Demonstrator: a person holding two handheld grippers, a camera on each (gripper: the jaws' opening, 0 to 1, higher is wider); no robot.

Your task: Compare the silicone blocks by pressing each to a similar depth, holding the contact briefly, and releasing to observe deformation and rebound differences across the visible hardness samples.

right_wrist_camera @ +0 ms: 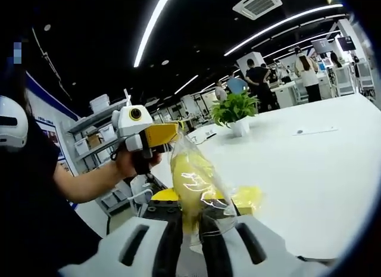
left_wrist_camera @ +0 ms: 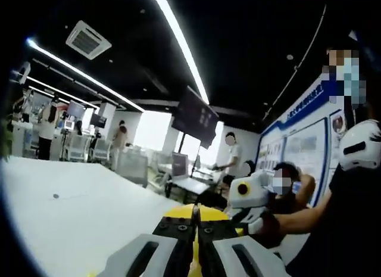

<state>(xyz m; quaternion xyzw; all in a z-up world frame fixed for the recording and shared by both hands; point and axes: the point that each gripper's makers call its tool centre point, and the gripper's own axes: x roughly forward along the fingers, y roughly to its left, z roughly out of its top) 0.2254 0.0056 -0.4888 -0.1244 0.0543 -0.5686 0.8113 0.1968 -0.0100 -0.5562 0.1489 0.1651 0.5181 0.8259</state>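
- The right hand-held gripper (right_wrist_camera: 190, 220) clamped a clear bag (right_wrist_camera: 193, 181) of yellow material, upright between its jaws.
- The left hand-held gripper (left_wrist_camera: 195, 220), jaws closed, gripped the bag's top, above the white worktop (right_wrist_camera: 309, 170).

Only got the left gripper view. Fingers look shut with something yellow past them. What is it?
Observer: A clear bag with a yellow item inside; I cannot tell what the item is. The left gripper pinches the bag's top corner.
Operator: Where's the right gripper on it?
Observer: The right gripper has its fingers shut on the bag's lower end, so the bag is stretched between the two.
Operator: Anything under it?
Observer: A white table lies behind and below, with a potted plant standing further back on it.
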